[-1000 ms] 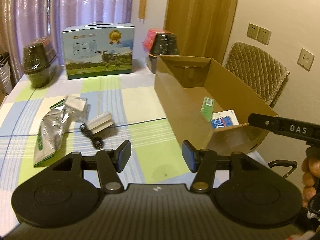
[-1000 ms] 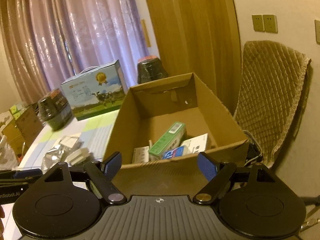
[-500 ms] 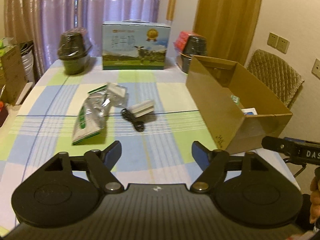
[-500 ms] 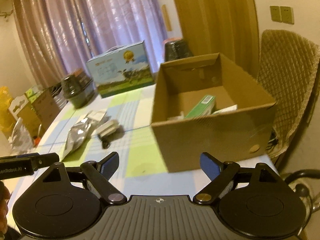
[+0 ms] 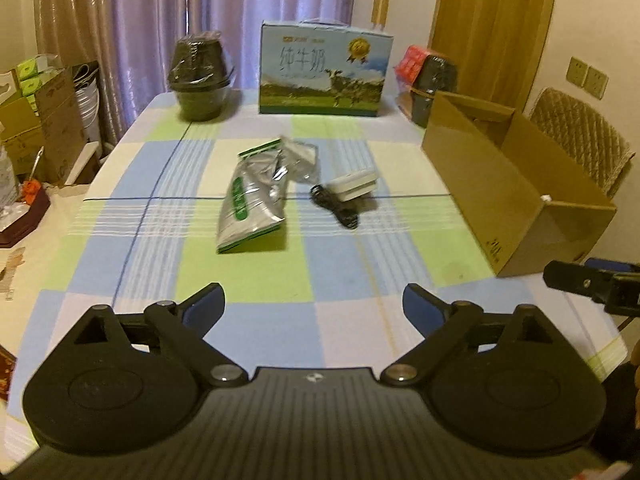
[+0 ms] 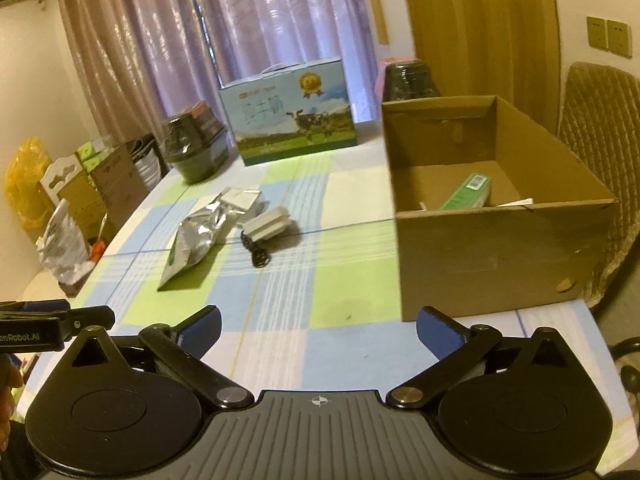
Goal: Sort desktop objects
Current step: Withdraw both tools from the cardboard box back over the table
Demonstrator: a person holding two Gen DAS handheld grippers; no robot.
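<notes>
A silver foil pouch (image 5: 252,200) (image 6: 198,238) lies mid-table on the checked cloth, with a small clear-wrapped packet (image 5: 300,156) behind it. To its right sit a white adapter block (image 5: 354,186) (image 6: 267,227) and its coiled black cable (image 5: 336,208) (image 6: 256,250). An open cardboard box (image 5: 516,196) (image 6: 500,256) stands at the right edge, holding a green carton (image 6: 468,192). My left gripper (image 5: 314,306) and right gripper (image 6: 318,326) both hang open and empty over the near edge of the table, well short of the objects.
A milk gift carton (image 5: 324,70) (image 6: 290,110) and dark wrapped bowls (image 5: 200,76) (image 6: 192,148) line the far edge. A quilted chair (image 6: 600,128) stands behind the box. Cardboard boxes and bags (image 6: 60,208) crowd the floor at the left.
Both grippers have pulled back from the cardboard box toward the near table edge; the left view has swung left to face the pouch and adapter. The left jaws have spread wider.
</notes>
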